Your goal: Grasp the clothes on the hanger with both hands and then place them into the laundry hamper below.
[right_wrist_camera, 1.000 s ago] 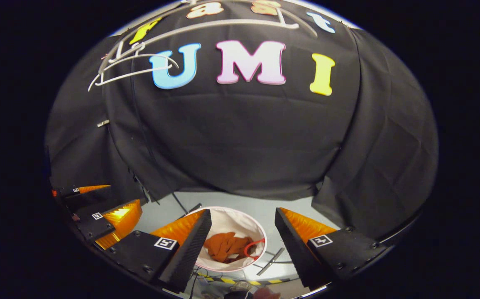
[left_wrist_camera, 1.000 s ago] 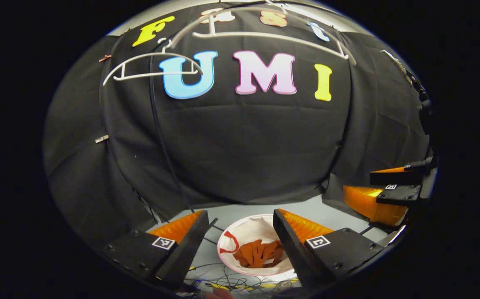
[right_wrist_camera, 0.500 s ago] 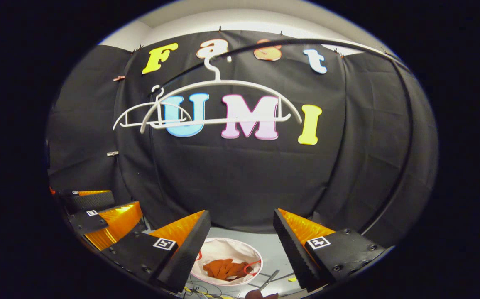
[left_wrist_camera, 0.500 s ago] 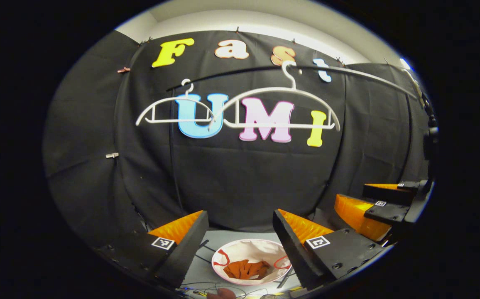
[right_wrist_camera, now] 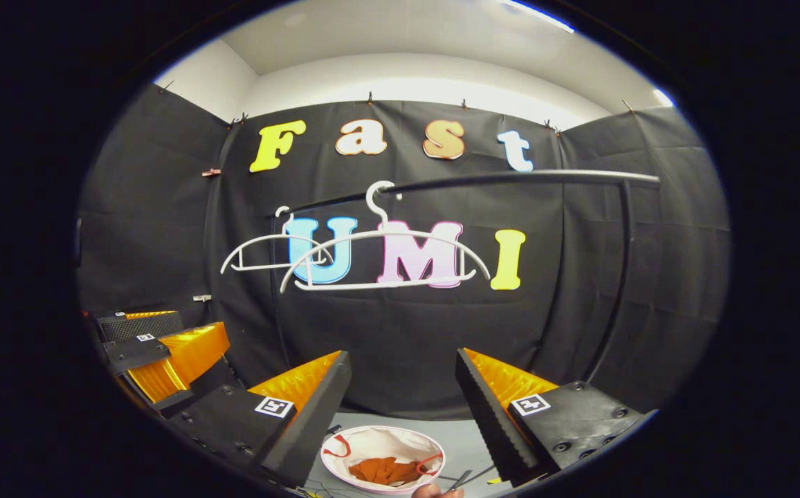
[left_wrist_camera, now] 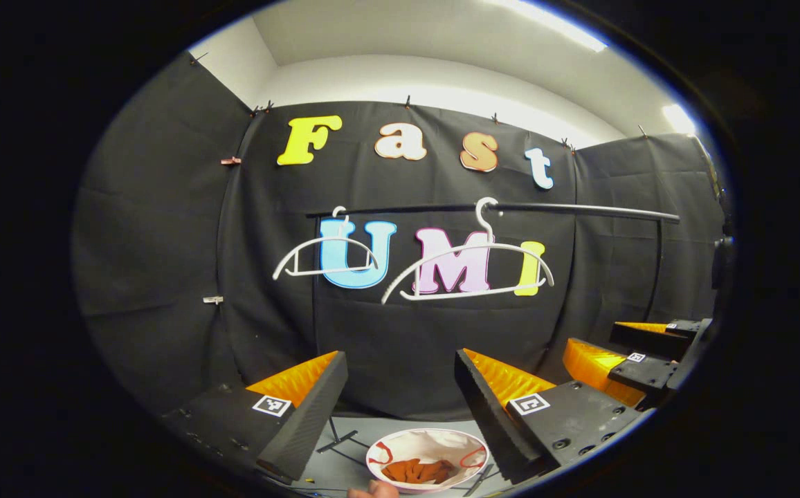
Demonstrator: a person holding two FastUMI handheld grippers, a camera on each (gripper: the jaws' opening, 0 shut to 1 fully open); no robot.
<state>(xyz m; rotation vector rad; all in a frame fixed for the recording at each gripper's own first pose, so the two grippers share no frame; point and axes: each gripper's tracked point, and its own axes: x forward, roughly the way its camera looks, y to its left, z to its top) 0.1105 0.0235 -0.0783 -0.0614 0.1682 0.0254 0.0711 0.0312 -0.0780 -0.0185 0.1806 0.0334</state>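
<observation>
A black-draped booth is recorded, with a rail (right_wrist_camera: 511, 181) carrying two bare white hangers (right_wrist_camera: 386, 259). The orange clothes (right_wrist_camera: 383, 470) are found inside the white laundry hamper (right_wrist_camera: 344, 449) on the floor below. The left tool (left_wrist_camera: 400, 394) and right tool (right_wrist_camera: 403, 394) are held spread and empty, evidently because the deposit is judged complete.

A black clothes rail (left_wrist_camera: 580, 209) runs across the booth in front of the black cloth wall (right_wrist_camera: 400, 325). Small clips (left_wrist_camera: 230, 160) hold the cloth at its upper edge. Thin cables (left_wrist_camera: 344, 443) lie on the grey floor (right_wrist_camera: 459, 432). Above, the ceiling (right_wrist_camera: 400, 34) is white.
</observation>
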